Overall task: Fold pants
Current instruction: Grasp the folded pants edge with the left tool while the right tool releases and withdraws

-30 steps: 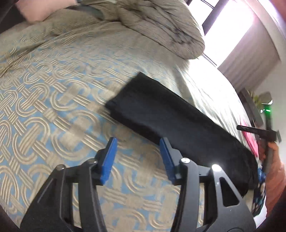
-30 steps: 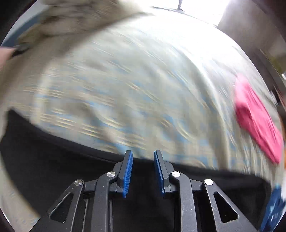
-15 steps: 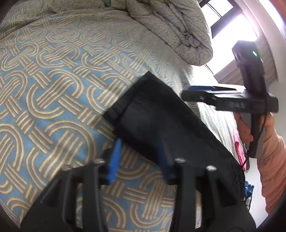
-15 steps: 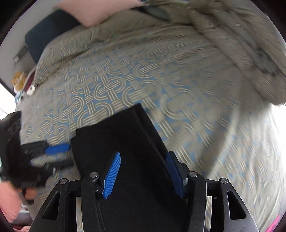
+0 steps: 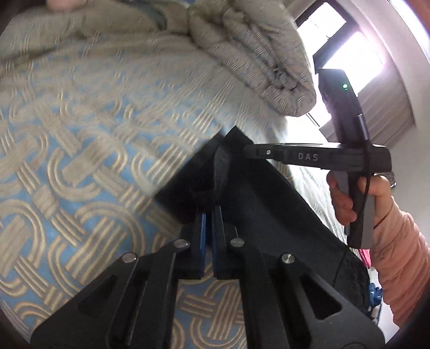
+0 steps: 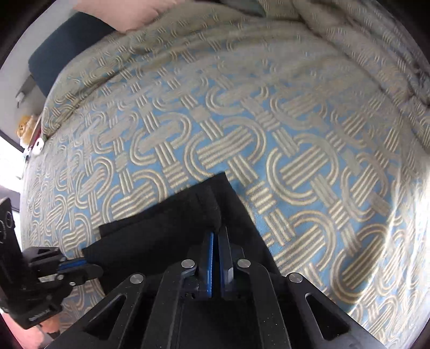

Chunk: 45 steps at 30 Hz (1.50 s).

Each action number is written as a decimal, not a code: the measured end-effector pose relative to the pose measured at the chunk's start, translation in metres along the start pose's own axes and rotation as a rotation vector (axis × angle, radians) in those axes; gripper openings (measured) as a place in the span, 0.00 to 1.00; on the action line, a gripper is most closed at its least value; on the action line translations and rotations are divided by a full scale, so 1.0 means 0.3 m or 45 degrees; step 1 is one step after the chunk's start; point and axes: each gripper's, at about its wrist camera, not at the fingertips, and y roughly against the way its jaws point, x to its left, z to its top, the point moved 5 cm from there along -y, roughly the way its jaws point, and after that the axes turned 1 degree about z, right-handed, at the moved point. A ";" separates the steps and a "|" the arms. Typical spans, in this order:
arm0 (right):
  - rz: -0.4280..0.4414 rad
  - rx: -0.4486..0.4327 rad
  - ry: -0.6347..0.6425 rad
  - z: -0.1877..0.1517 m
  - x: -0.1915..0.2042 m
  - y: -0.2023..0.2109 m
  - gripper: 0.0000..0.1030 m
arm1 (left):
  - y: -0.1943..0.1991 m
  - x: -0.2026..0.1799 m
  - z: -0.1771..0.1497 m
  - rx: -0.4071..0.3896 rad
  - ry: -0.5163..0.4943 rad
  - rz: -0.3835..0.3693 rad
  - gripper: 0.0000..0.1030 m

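Black pants [image 5: 268, 214], folded lengthwise, lie across a bed with a blue and beige cover [image 5: 80, 161]. My left gripper [image 5: 208, 214] is shut on the near corner of the pants' narrow end, and the cloth bunches up just ahead of its blue pads. My right gripper [image 6: 216, 233] is shut on the far corner of the same end of the pants [image 6: 166, 228]. In the left wrist view the right gripper [image 5: 250, 151] reaches in from the right, held by a hand in a pink sleeve. The left gripper [image 6: 80, 264] shows at the lower left of the right wrist view.
A crumpled beige quilt [image 5: 255, 53] is heaped at the far side of the bed, below a bright window [image 5: 349, 53]. A pink garment [image 5: 365, 257] lies past the pants. A pink pillow [image 6: 129, 13] and small items at the bed's edge [image 6: 37, 145] sit at the far left.
The right gripper swept along the pants to their narrow end beside the left one. Both sets of jaws, apart before, have closed on the cloth there.
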 end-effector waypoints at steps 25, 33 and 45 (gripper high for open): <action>-0.181 -0.064 -0.159 -0.334 -0.049 0.245 0.62 | -0.109 0.046 0.000 0.210 -0.027 0.179 0.58; -0.124 -0.067 -0.698 -0.898 -0.201 0.462 0.62 | -0.179 0.040 0.058 0.189 0.037 0.207 0.10; 0.376 -0.179 -0.837 -1.365 -0.012 0.744 0.65 | -0.170 -0.004 0.071 0.192 -0.077 0.322 0.10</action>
